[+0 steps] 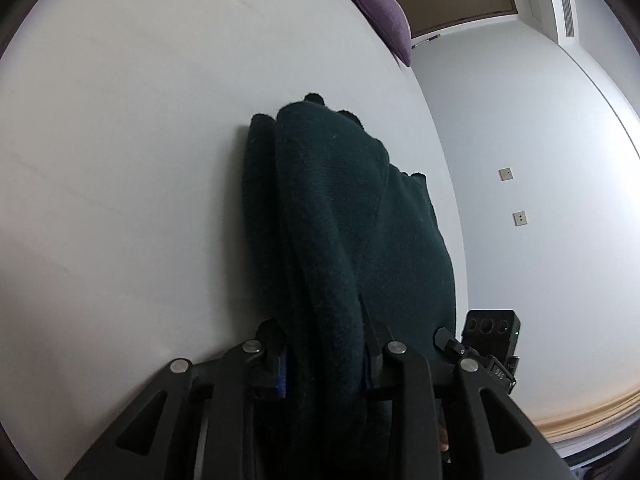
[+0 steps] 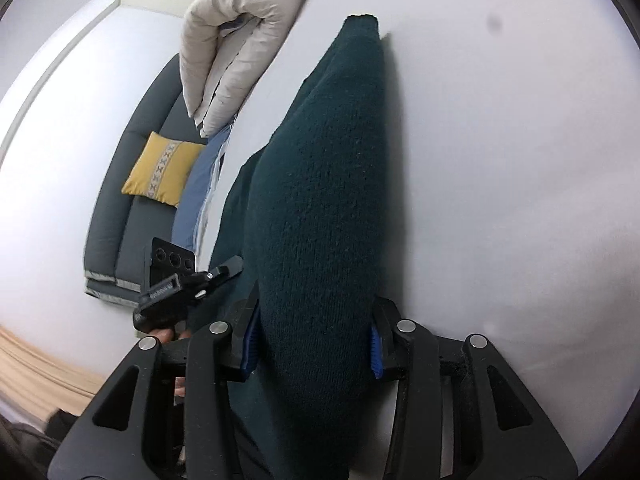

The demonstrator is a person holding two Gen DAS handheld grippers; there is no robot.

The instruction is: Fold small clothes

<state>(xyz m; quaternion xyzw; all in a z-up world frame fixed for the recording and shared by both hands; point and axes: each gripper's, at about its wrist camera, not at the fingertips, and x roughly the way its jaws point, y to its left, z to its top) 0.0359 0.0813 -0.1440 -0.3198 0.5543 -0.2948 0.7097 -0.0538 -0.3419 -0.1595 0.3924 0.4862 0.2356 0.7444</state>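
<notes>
- Our left tongs [image 1: 324, 344] are clamped on a thick fold of the dark green knit garment [image 1: 344, 216].
- Our right tongs [image 2: 314, 340] grip another bunched fold of it.
- The garment lies on the white bed [image 1: 120, 160], close to its edge, with the purple pillow [image 1: 380, 12] at a far corner.

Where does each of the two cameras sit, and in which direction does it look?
Left wrist view: it sits on the left gripper, looking forward and down along its fingers at the dark green knitted garment clamped between them, above the white surface; the right gripper shows at lower right.
Right wrist view: it sits on the right gripper, looking down at the same garment, also clamped; the left gripper and fingers show at left.
Shared: the garment, the white surface, and each other's gripper.
</notes>
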